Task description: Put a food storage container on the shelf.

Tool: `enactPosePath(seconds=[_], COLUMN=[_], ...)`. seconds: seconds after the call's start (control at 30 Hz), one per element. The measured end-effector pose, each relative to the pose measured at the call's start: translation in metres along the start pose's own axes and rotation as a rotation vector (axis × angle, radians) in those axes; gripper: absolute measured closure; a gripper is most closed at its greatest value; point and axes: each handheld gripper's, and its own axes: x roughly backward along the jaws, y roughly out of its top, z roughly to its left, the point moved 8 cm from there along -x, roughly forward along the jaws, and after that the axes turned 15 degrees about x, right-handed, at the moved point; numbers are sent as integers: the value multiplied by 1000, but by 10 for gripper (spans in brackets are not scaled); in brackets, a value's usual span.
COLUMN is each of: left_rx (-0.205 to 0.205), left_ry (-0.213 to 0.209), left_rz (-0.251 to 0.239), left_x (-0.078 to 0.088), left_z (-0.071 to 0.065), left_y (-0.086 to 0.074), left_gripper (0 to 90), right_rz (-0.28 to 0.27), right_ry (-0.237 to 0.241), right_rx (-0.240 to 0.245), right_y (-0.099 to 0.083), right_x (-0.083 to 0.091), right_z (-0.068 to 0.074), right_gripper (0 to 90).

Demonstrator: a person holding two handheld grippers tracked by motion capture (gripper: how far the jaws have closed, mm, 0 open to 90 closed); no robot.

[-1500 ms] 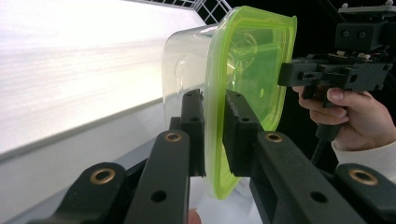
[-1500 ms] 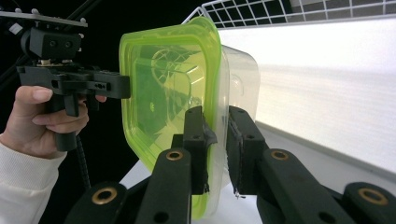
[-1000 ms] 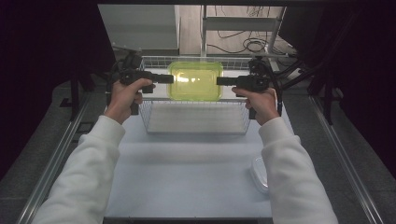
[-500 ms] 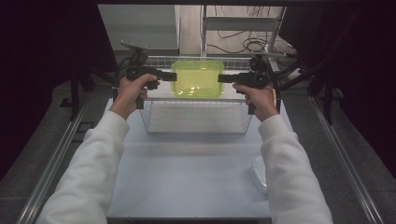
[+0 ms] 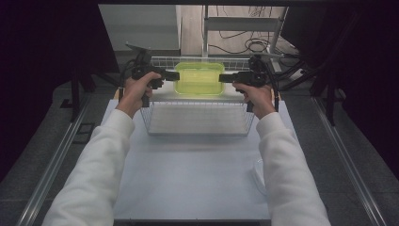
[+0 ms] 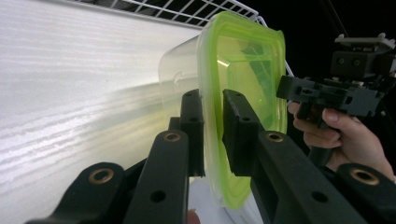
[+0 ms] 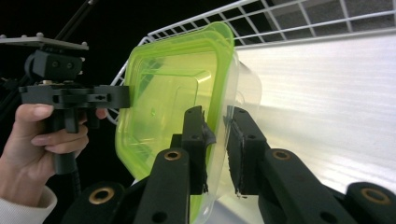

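you have both tongs clamped on opposite rims of the green-lidded container (image 5: 199, 79), left tongs (image 5: 173, 75) and right tongs (image 5: 225, 78), so it hangs level over the wire basket (image 5: 197, 129) on the bench (image 5: 188, 179)

We find no readable text, label, brand, number or sign on anything in these views; every surface we check is plain and bears no print.

I can't see inside the box (image 5: 199, 79): green lid (image 6: 243, 84) covers it. White object (image 5: 259, 175) at table's right edge sits half behind the sleeve (image 5: 287, 174), unidentifiable.
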Motion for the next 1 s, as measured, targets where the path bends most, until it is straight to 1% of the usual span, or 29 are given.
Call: enactPosePath(seconds=[0.07,0.13,0.23,0.27,0.3,0.37,0.43,0.5,0.53,0.57,0.6,0.63,0.67,0.7,0.73,0.8,0.87,0.93,1.0], left_rx=[15,30,56,62,62,65,66,54,32,6,-19,-23,-30,-34,-42,-60,-65,-87,-114], left_ry=[0,1,-9,-18,-25,-24,-36,-33,-21,0,23,31,44,48,53,49,26,15,20], left_rz=[-1,-2,-5,-11,-18,-30,-35,-41,-55,-72,-90,-99,-120,-132,-142,-163,-179,-193,-199], left_x=[-2,-5,-9,-10,-11,-13,-14,-15,-15,-16,-16,-16,-16,-15,-14,-10,-6,-2,3], left_z=[3,5,10,11,11,12,13,14,14,14,15,15,16,16,15,12,7,1,-5], left_y=[2,5,9,10,11,13,13,14,14,15,15,16,17,18,18,18,18,17,13], left_gripper=[786,772,759,755,753,751,745,733,724,706,613,613,552,468,406,316,253,237,227], right_rz=[-9,-8,-9,-13,-20,-33,-37,-37,-35,-33,-47,-47,-52,-61,-69,-85,-110,-140,-158], right_ry=[2,-7,-13,-13,-11,-14,-14,-17,-19,-24,-52,-52,-54,-57,-65,-82,-103,-118,-124], right_rx=[-18,-33,-62,-75,-84,-97,-103,-101,-95,-83,-93,-93,-95,-98,-96,-79,-60,-36,-17], right_y=[1,2,2,2,3,3,4,3,3,2,3,3,3,4,5,8,11,14,16], right_x=[-4,-8,-12,-14,-15,-15,-16,-17,-17,-18,-19,-19,-19,-18,-17,-14,-9,-4,2], right_z=[-4,-8,-13,-14,-16,-18,-19,-19,-19,-18,-18,-18,-18,-16,-16,-14,-12,-9,-6], right_gripper=[754,740,725,721,720,717,710,690,679,667,541,541,503,446,403,339,304,284,271])
